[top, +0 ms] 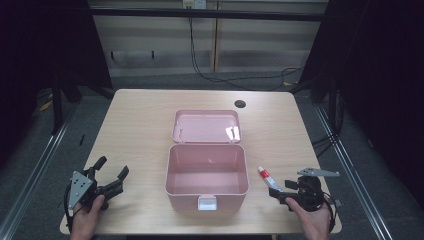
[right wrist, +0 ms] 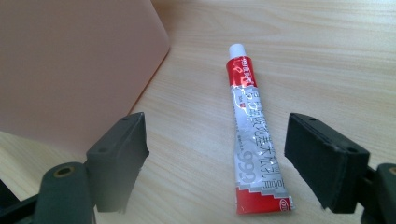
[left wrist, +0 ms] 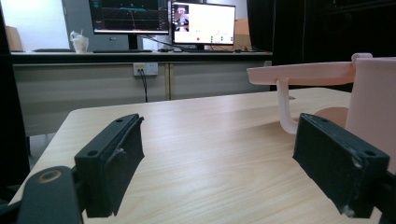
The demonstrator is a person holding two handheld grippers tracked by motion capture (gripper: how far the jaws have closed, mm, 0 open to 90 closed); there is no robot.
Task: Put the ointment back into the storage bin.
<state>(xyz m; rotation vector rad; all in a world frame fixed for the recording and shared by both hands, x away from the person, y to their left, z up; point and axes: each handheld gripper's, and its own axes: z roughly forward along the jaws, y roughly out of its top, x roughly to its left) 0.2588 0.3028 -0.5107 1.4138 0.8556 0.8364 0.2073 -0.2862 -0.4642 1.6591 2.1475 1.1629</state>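
Right gripper (right wrist: 215,154) stands with its jaws apart around the tube (right wrist: 252,140), which lies flat at lower right of the high view, just beside the open pink box (top: 207,172). We should close squarely across its body, then lift. Left gripper (top: 111,175) rests open at lower left.

A lab: monitors (left wrist: 163,18) on a bench, trailing cables (top: 220,75), dark curtains (top: 380,75).
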